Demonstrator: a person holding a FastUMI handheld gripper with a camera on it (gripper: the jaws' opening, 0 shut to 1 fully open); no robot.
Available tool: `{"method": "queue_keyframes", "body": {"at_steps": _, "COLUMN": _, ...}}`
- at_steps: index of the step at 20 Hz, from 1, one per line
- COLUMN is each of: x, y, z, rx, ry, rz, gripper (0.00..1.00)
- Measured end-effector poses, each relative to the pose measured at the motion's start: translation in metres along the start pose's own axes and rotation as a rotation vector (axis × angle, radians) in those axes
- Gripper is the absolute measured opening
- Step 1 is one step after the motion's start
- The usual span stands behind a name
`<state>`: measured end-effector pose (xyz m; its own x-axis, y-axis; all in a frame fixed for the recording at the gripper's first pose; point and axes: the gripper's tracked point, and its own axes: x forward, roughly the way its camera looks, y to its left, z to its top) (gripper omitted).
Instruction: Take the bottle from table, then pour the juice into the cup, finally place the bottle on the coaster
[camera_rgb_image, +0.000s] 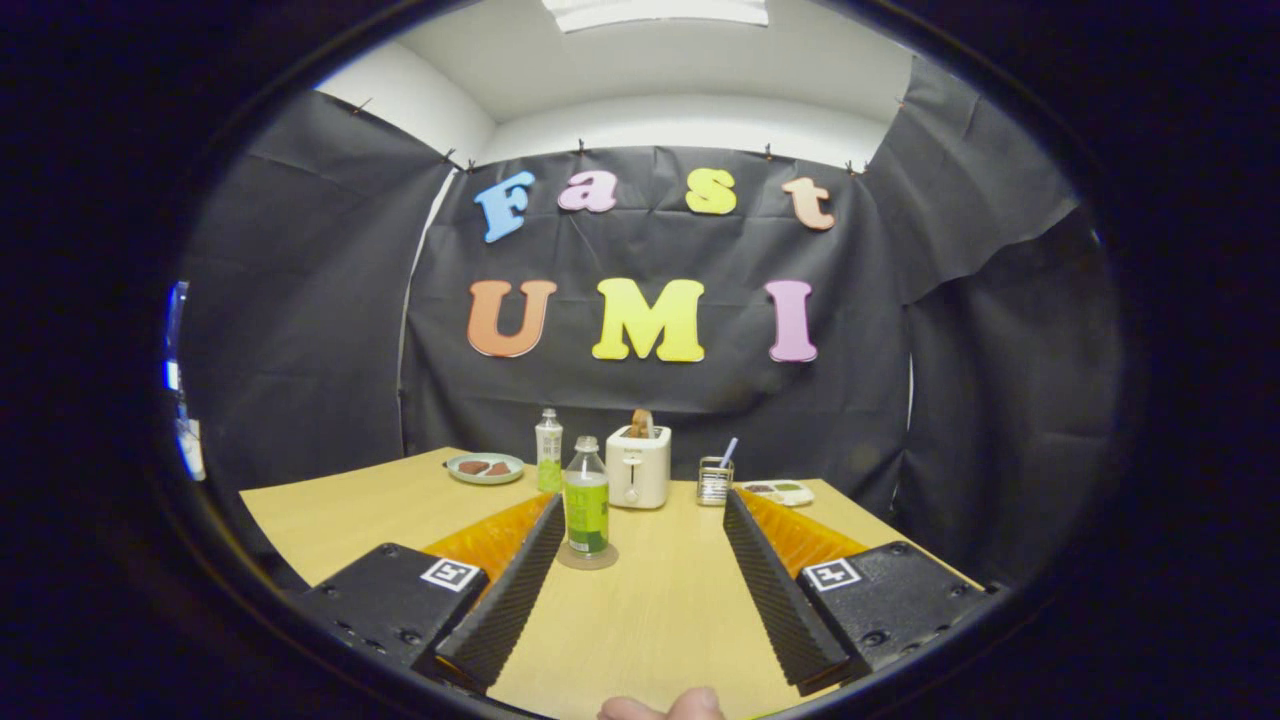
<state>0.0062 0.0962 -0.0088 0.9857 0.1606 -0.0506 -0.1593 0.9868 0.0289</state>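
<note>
Spreading across the lower part of the gripper view, the wooden table (400, 505) carries everything, its far edge against the booth's black wall. Over its near part the gripper (640, 510) has its ribbed black fingers (515, 580) spread wide, with nothing between them but bare tabletop. A toaster (638, 465) stands near the far edge with a slice of toast sticking out of its top. The bottle (586, 500), clear with a green label and a pale cap, stands upright on a clear round coaster (587, 560), just inside the left fingertip and close beside it; whether they touch cannot be told. A second, slimmer bottle (548, 450) stands behind it, between the toaster and a plate (485, 467) holding brown pieces toward the far left corner. A small tray (780, 491) lies toward the far right corner, and a cup (714, 481) with something thin standing in it sits just right of the toaster. A fingertip (665, 706) shows at the near edge.
</note>
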Motion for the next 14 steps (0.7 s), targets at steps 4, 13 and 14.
{"method": "queue_keyframes", "body": {"at_steps": 4, "x": -0.048, "y": 0.002, "z": -0.015, "rx": 0.073, "ry": 0.029, "rz": 0.012, "gripper": 1.0}}
{"method": "queue_keyframes", "body": {"at_steps": 13, "x": -0.094, "y": 0.001, "z": -0.032, "rx": 0.041, "ry": -0.003, "rz": -0.065, "gripper": 1.0}}
{"method": "queue_keyframes", "body": {"at_steps": 14, "x": -0.097, "y": 0.002, "z": -0.032, "rx": 0.028, "ry": -0.005, "rz": -0.068, "gripper": 1.0}}
